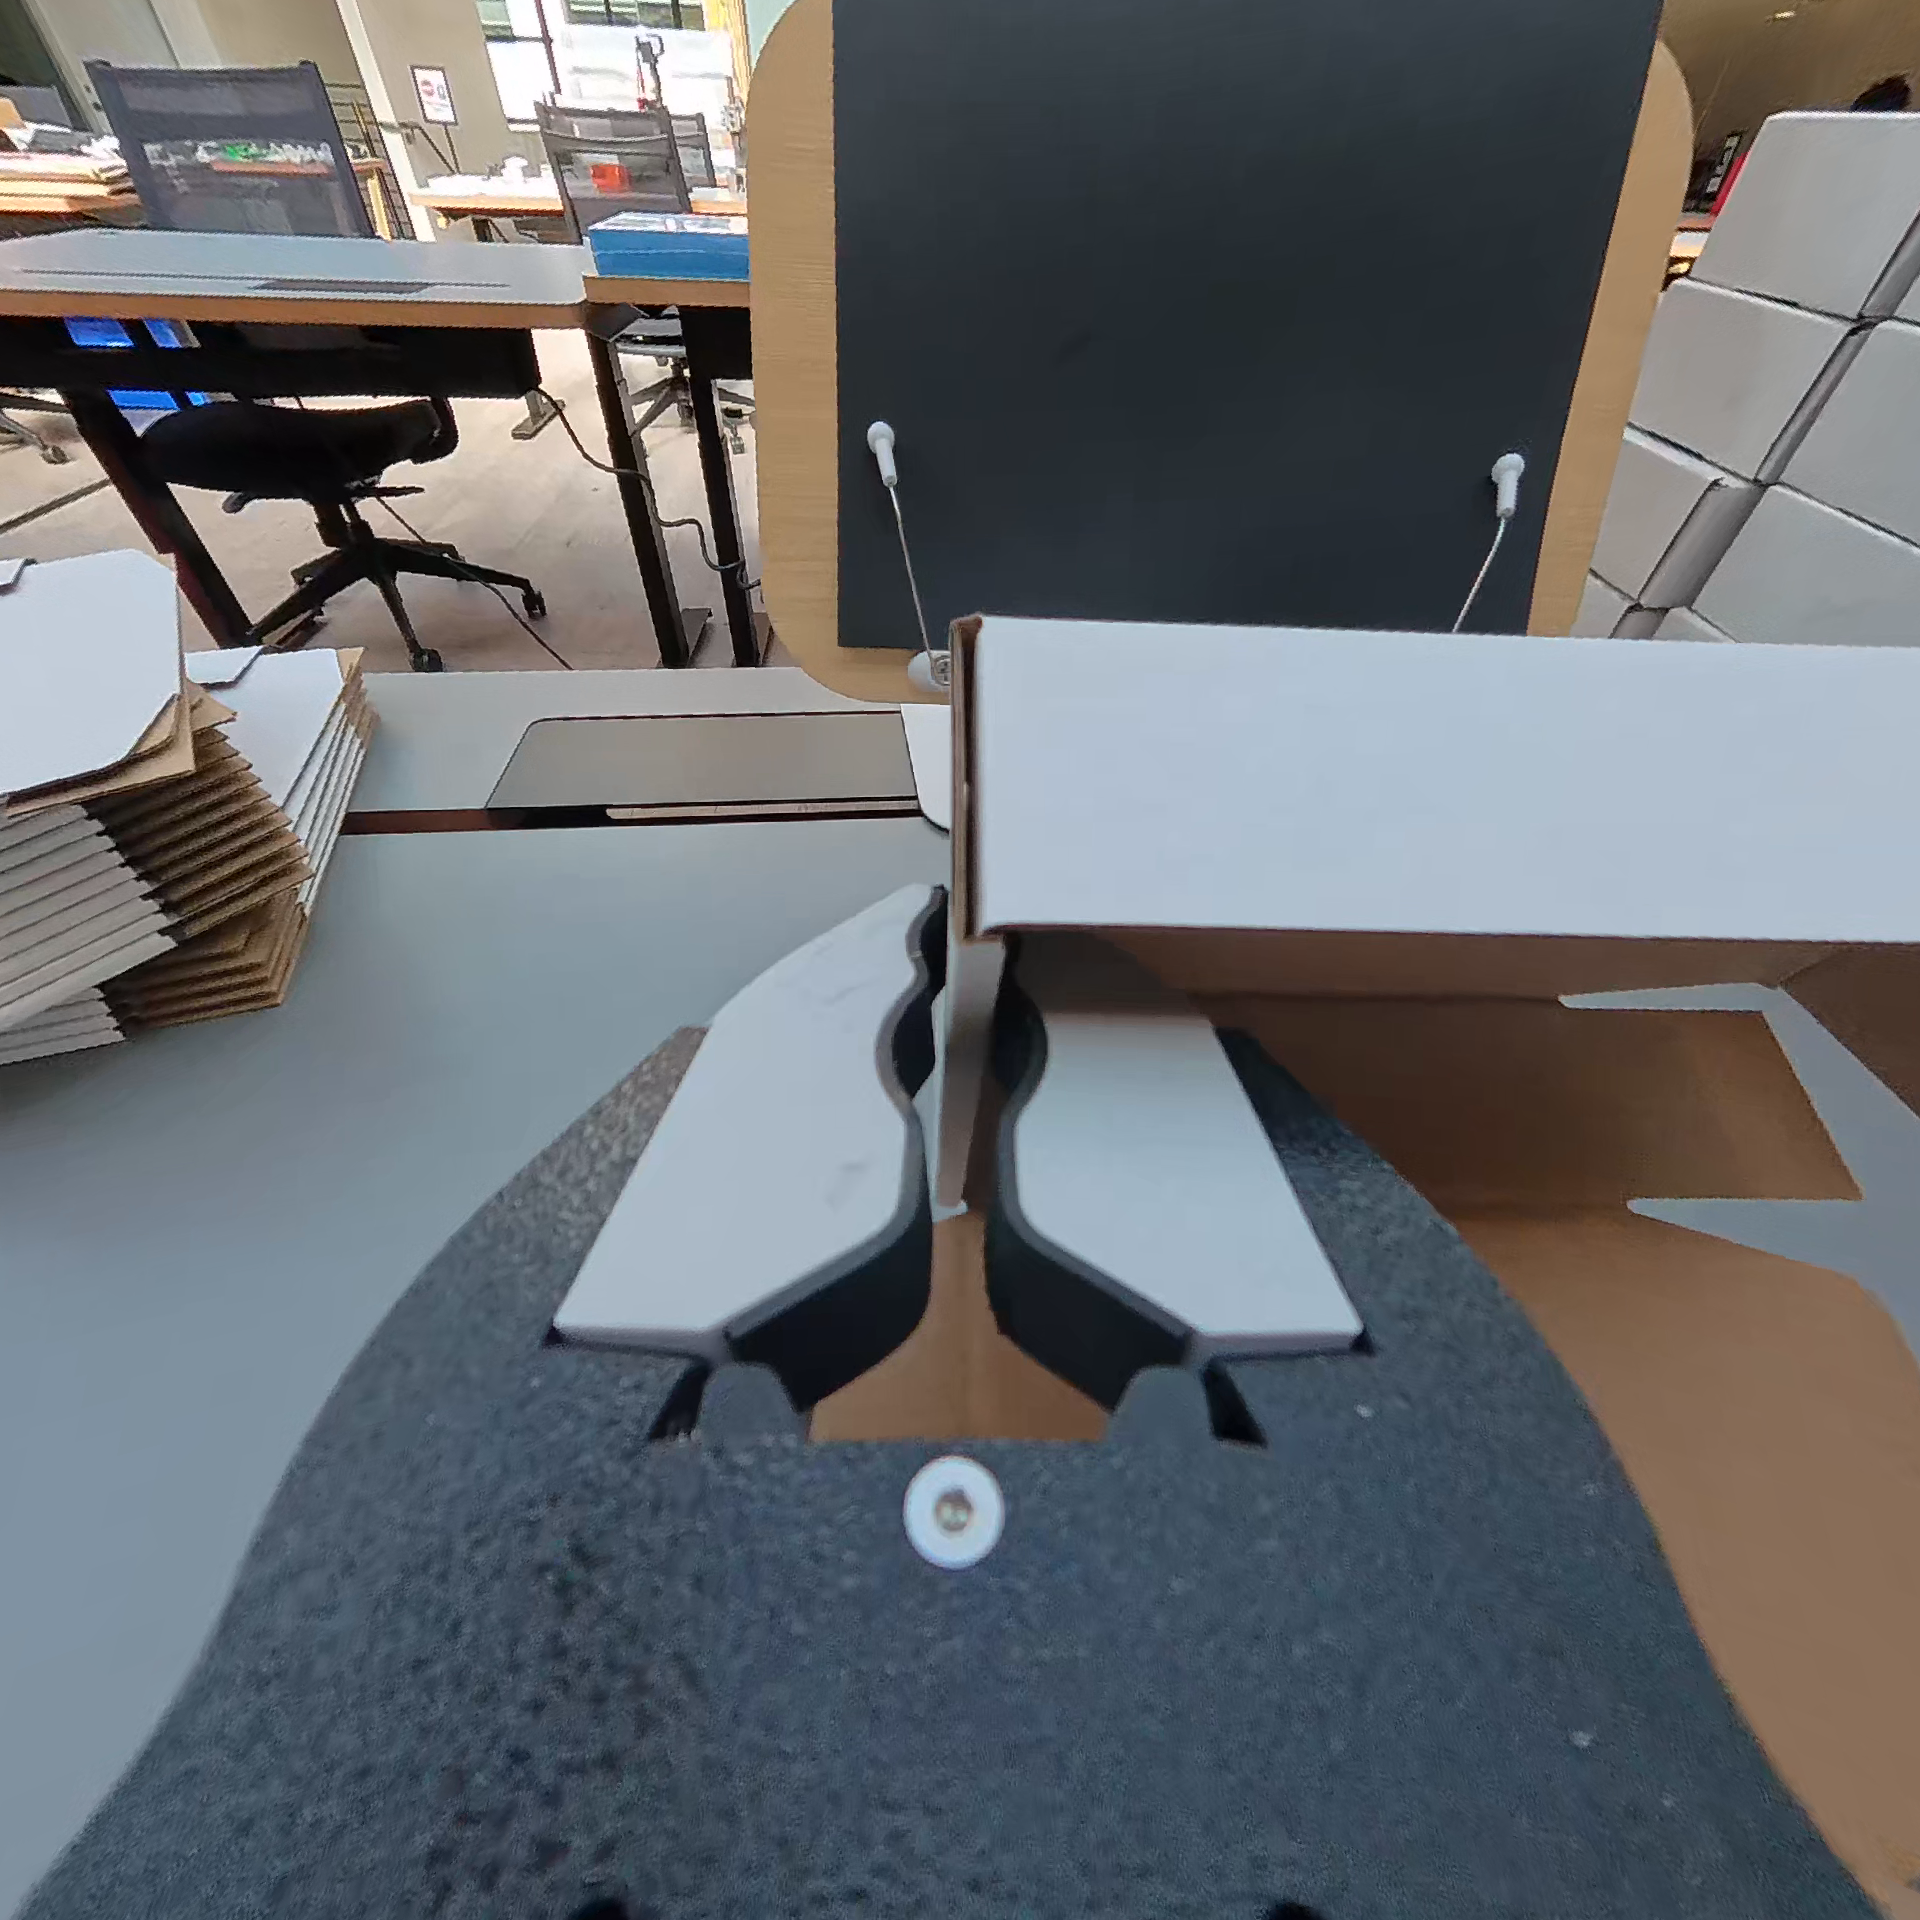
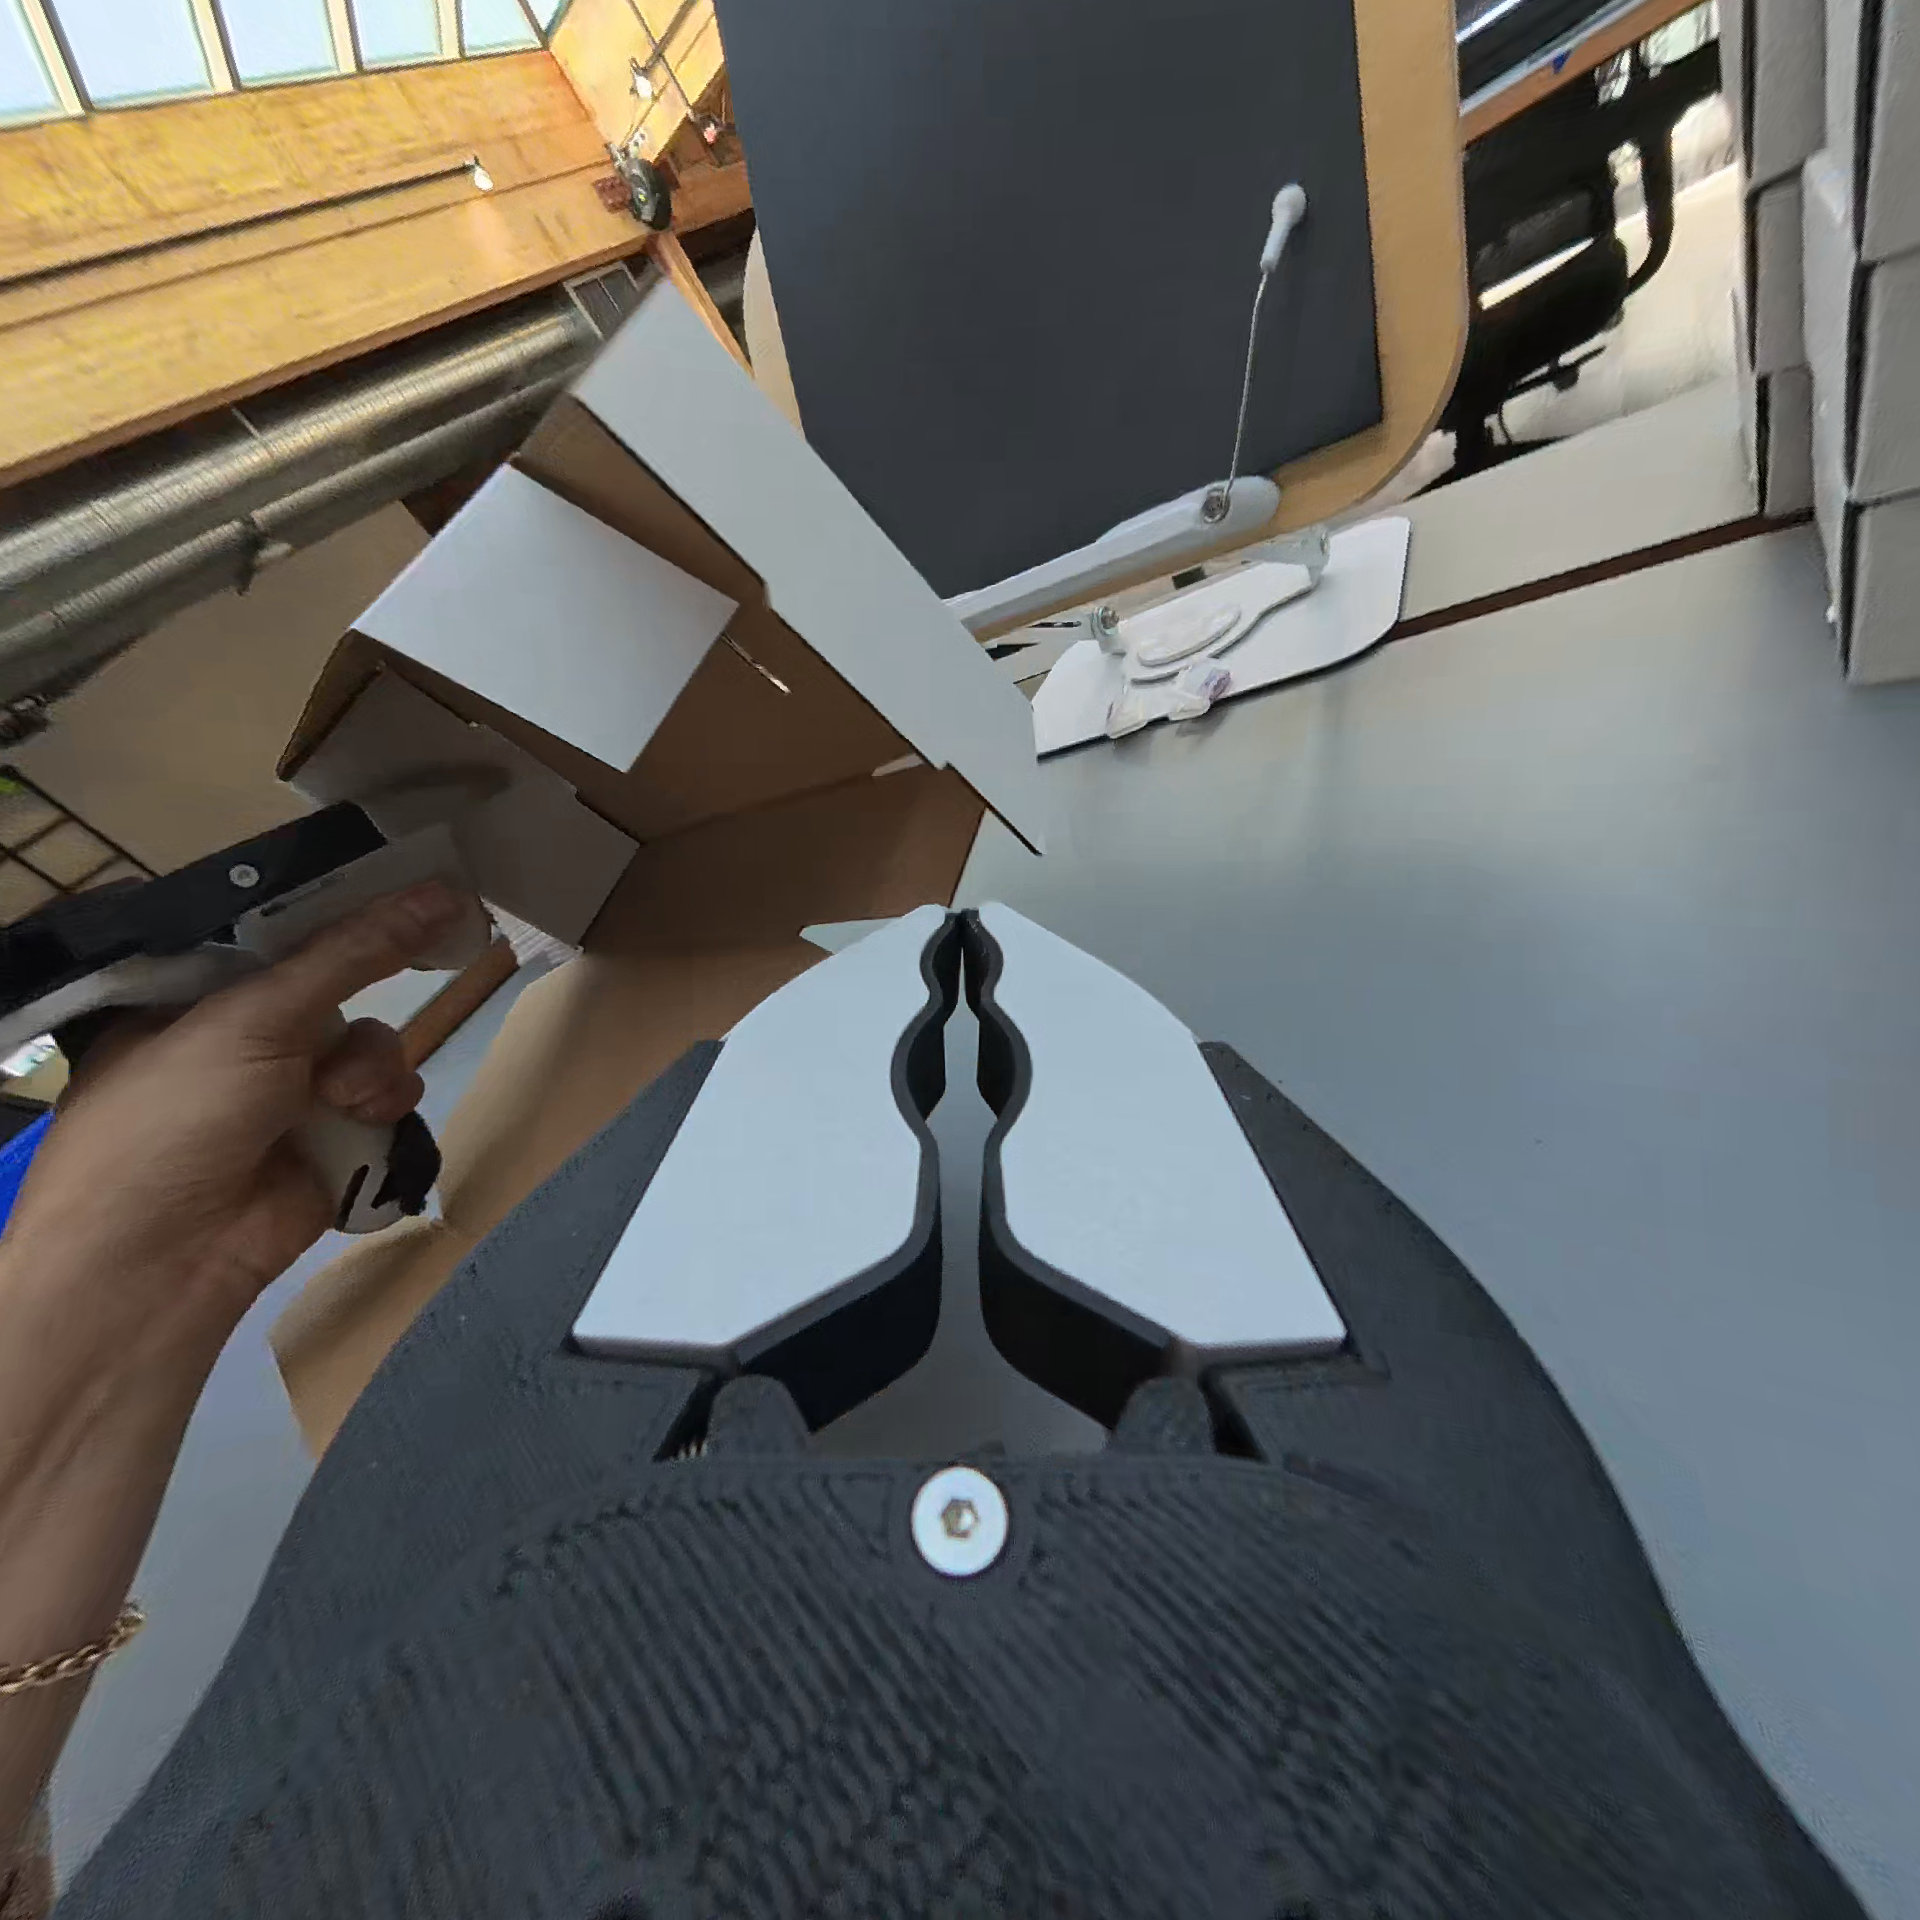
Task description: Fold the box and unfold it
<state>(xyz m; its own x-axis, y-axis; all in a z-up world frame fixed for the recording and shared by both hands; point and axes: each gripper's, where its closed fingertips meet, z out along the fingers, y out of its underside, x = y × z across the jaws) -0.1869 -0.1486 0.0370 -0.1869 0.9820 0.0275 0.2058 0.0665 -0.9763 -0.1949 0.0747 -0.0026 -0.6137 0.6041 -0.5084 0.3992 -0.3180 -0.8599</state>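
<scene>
A cardboard box (image 1: 1434, 779), white outside and brown inside, lies partly folded on the grey table (image 1: 468, 1039). My left gripper (image 1: 961, 997) is shut on a thin upright flap (image 1: 961, 1091) at the box's left end. A white side panel stands raised just beyond it. In the right wrist view the same box (image 2: 665, 665) sits at the left with several panels raised, and the left gripper held by a hand (image 2: 208, 1049) is at its left side. My right gripper (image 2: 961, 925) is shut and empty, just right of the box's near corner, above the table (image 2: 1455, 987).
A stack of flat box blanks (image 1: 156, 821) stands at the table's left. A dark upright board (image 1: 1216, 312) on a white stand (image 2: 1226, 623) is behind the box. Stacked white boxes (image 1: 1787, 395) fill the right side. Desks and chairs are beyond.
</scene>
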